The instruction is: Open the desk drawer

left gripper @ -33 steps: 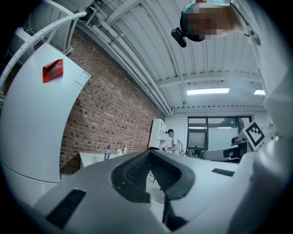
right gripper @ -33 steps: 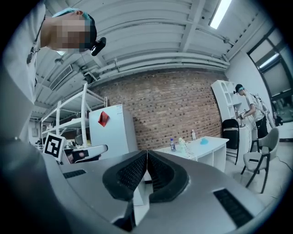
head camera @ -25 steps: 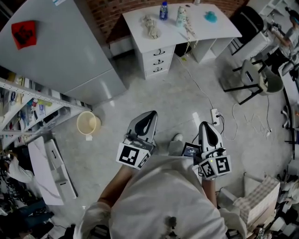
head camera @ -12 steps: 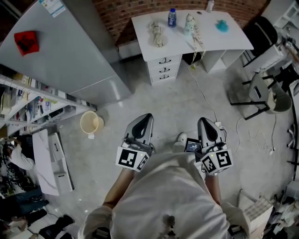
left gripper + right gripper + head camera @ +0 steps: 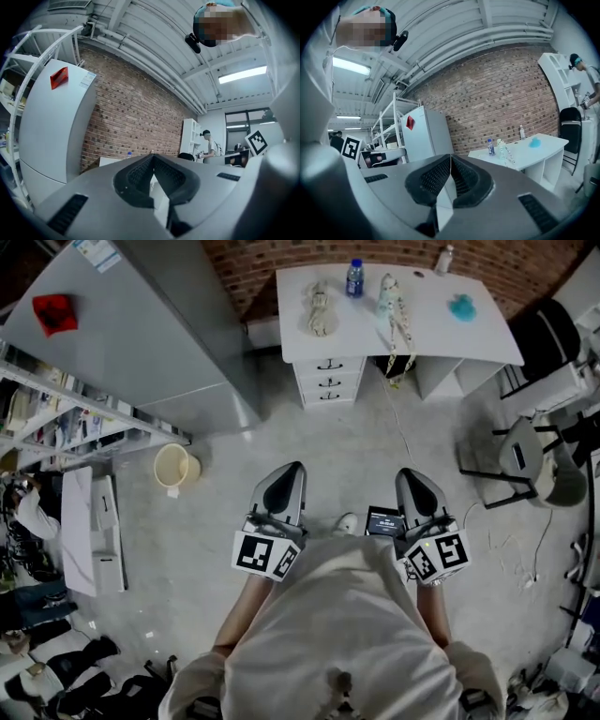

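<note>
Desk drawer (image 5: 327, 365) closed, well ahead — left gripper (image 5: 291, 471), right gripper (image 5: 411, 475), both pressed together, empty.

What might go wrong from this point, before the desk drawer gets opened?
1. A cable trails across the floor between the person and the desk; walking up, a foot might snag it.
2. The left tongs and right tongs are both shut and empty; unless one opens, it may bump the drawers rather than grip a handle.
3. A bottle stands on the desk above the drawers; a sharp pull may topple it.
</note>
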The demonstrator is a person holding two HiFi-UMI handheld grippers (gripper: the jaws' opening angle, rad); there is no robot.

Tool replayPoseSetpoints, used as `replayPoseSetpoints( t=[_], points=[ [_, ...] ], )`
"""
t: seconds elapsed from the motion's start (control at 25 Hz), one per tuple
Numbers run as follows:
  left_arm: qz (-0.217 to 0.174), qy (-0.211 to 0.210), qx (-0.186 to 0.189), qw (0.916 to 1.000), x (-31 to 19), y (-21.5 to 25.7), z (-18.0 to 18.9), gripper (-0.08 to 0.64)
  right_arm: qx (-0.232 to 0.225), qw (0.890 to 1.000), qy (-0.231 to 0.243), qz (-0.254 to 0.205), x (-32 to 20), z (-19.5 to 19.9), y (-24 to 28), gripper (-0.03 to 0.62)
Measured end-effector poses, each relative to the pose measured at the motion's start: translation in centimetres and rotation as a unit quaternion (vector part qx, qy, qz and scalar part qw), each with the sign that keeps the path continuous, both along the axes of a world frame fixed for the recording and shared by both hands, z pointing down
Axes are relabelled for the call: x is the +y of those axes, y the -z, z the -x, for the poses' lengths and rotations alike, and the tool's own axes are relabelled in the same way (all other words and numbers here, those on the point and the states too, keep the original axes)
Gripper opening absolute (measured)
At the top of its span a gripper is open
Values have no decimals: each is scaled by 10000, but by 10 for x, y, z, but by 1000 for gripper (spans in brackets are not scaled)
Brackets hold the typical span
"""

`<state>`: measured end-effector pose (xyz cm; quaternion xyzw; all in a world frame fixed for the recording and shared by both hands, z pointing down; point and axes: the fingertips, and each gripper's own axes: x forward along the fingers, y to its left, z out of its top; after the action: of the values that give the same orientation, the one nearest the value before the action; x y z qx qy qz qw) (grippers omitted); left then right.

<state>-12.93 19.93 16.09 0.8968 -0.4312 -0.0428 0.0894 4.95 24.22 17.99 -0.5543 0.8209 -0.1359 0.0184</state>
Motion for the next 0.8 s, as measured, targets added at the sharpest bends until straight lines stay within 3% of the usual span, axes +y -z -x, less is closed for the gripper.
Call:
replayPoseSetpoints(
  t=[0.32,0.56,0.8],
  points=[
    [59,133,-30,9999,-24,-3,-22,5,-119,9998,72,133,-26,-31,-12,28],
    [212,141,102,9996,-83,-15,-23,5,99,9997,120,168,-80,-27,-13,28],
    [249,-199,150,9994,-151,-23,-42,6,416,9987,214,200,-137,-28,-9,28]
  ],
)
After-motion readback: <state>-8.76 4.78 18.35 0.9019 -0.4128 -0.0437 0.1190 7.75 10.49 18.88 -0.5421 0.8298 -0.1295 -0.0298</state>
